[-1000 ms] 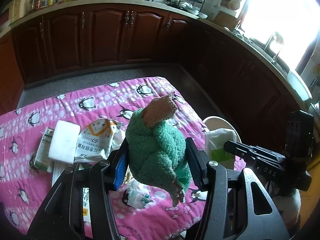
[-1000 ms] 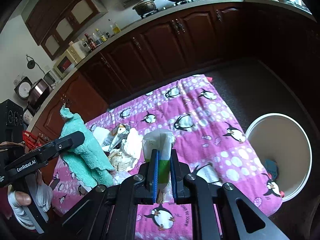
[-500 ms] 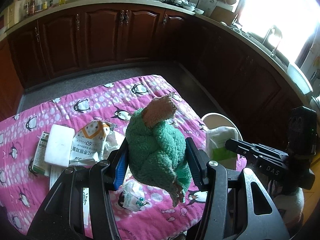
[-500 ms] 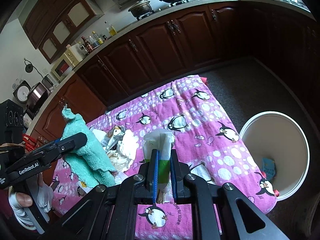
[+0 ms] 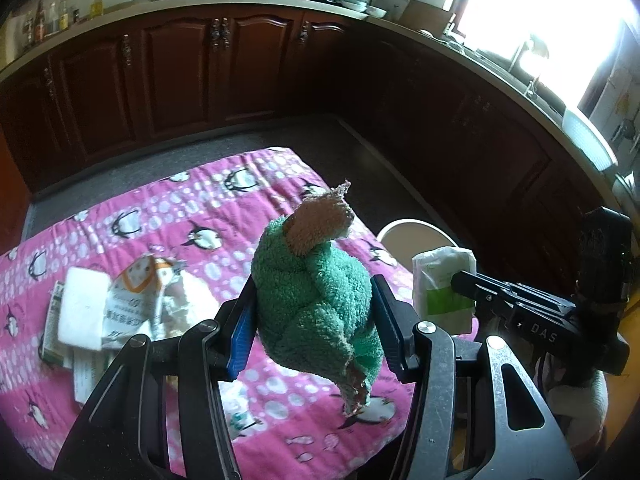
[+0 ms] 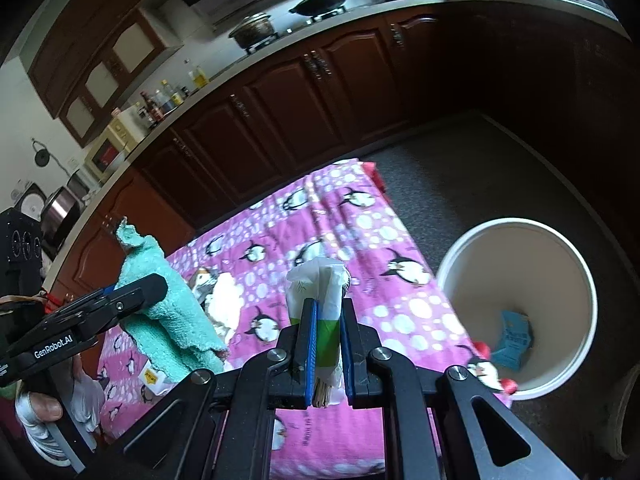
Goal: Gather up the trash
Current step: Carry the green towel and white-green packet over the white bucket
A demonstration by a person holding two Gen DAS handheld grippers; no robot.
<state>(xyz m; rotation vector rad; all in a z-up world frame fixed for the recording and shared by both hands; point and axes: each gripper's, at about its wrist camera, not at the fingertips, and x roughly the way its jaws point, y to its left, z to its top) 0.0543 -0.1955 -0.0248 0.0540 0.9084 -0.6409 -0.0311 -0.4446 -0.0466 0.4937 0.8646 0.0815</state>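
Hanging past the pink blanket's (image 6: 360,240) edge, right gripper (image 6: 325,344) pinches a packet (image 6: 320,292) near the bucket (image 6: 516,240); left gripper (image 5: 312,320) clamps a green rag (image 5: 316,292).

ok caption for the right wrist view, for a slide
Right tool grips a green-white packet beside the white bin.

both cams ride on the handheld grippers, looking forward and down along the fingers, very close. the left one faces over the pink penguin cloth (image 5: 168,216) toward the cabinets (image 5: 176,76) and catches the right gripper (image 5: 460,280) at its right edge. the right one sees the same cloth (image 6: 340,232), cabinets (image 6: 304,92), stove pans, plus the white bucket (image 6: 452,264) and left gripper (image 6: 156,286) at left.
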